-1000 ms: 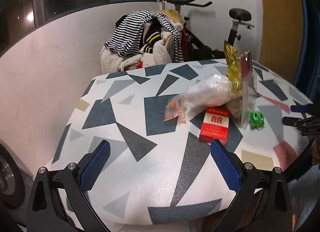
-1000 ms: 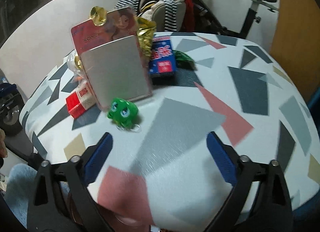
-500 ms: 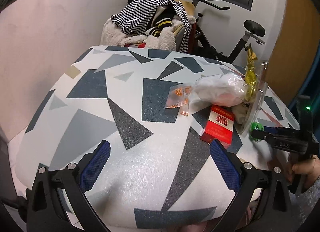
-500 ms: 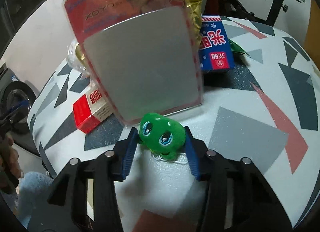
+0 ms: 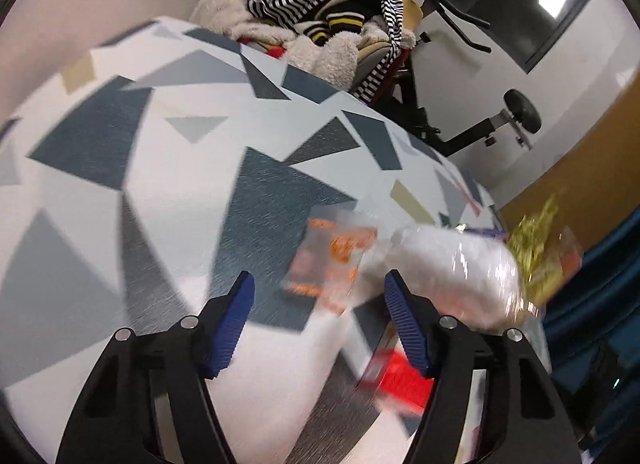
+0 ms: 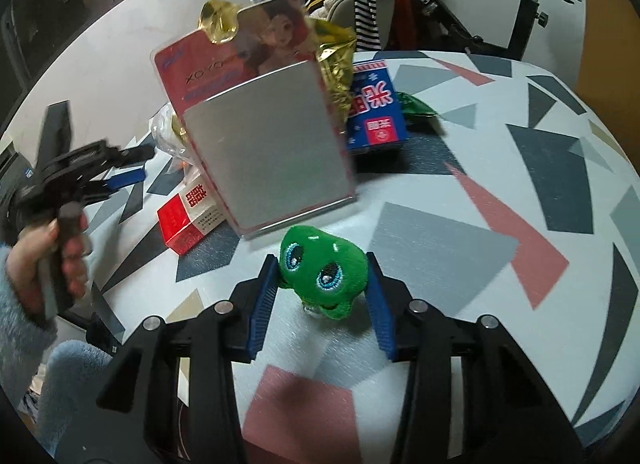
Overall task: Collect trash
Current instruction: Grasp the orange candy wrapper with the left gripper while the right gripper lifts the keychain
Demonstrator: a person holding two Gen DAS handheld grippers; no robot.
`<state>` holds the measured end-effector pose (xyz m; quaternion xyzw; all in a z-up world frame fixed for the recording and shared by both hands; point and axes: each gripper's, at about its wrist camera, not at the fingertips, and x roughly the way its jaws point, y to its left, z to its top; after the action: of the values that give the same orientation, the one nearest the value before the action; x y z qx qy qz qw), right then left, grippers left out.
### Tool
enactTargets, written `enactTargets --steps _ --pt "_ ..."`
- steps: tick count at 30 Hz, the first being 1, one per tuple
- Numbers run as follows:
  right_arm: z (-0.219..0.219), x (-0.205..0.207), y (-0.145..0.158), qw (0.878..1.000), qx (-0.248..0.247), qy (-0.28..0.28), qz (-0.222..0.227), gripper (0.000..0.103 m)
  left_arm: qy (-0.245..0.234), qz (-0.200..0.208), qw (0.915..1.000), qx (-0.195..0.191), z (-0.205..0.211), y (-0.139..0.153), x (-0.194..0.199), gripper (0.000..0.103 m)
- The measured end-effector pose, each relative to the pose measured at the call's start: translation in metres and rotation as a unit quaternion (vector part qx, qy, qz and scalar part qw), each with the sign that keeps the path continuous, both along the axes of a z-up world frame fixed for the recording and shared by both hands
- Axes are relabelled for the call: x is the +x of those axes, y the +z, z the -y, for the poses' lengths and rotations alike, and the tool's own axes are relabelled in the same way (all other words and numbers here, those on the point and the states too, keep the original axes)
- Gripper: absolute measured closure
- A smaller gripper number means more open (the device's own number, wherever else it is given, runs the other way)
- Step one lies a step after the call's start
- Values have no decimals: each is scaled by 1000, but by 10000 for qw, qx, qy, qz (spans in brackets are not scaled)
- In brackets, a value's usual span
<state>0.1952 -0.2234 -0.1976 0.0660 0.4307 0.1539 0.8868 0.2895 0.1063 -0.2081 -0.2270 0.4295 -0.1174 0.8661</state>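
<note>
My right gripper (image 6: 322, 286) is shut on a green plush frog toy (image 6: 324, 270), both blue pads touching its sides just above the table. My left gripper (image 5: 318, 304) is open over the table, its pads either side of a small clear wrapper with orange print (image 5: 332, 260). A crumpled clear plastic bag (image 5: 452, 268), a gold foil wrapper (image 5: 536, 240) and a red cigarette box (image 5: 400, 380) lie to its right. The left gripper also shows in the right wrist view (image 6: 120, 173), held in a hand.
A tall red-and-silver blister package (image 6: 260, 135) stands behind the frog, with a blue box (image 6: 376, 111) and a green wrapper (image 6: 416, 105) beyond. The patterned table (image 6: 500, 223) ends at a chair piled with clothes (image 5: 320, 19) and an exercise bike (image 5: 500, 119).
My left gripper moved forward and right toward the orange-print wrapper, tilting and narrowing. My right gripper, closed around the frog half a second ago, has drawn back slightly with it.
</note>
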Motion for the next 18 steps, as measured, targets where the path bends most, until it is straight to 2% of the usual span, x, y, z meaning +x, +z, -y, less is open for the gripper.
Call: enactTargets --steps 3,5,6,7,9,12,18 --pt "8 -2 0 10000 14 -47 -10 58 -2 -109 9999 -105 5 -6 17 38" --pt "13 -3 -1 9999 46 -98 -40 58 54 -255 9994 -233 5 -14 27 44" --pt "14 -4 -2 9999 55 -116 -51 58 57 -349 9990 -285 4 -18 30 68" --pt "17 -5 -2 9999 76 -140 -61 58 69 -452 9985 -286 3 -21 31 75" --pt "17 -11 -1 9998 87 -158 -46 58 67 -383 9991 -145 2 -16 25 78" --pt "19 -17 1 9998 106 -154 -11 58 -144 -152 9989 412 8 1 11 79" --pt "12 -31 6 9998 206 -59 56 58 -452 308 9922 1123 12 38 -32 79"
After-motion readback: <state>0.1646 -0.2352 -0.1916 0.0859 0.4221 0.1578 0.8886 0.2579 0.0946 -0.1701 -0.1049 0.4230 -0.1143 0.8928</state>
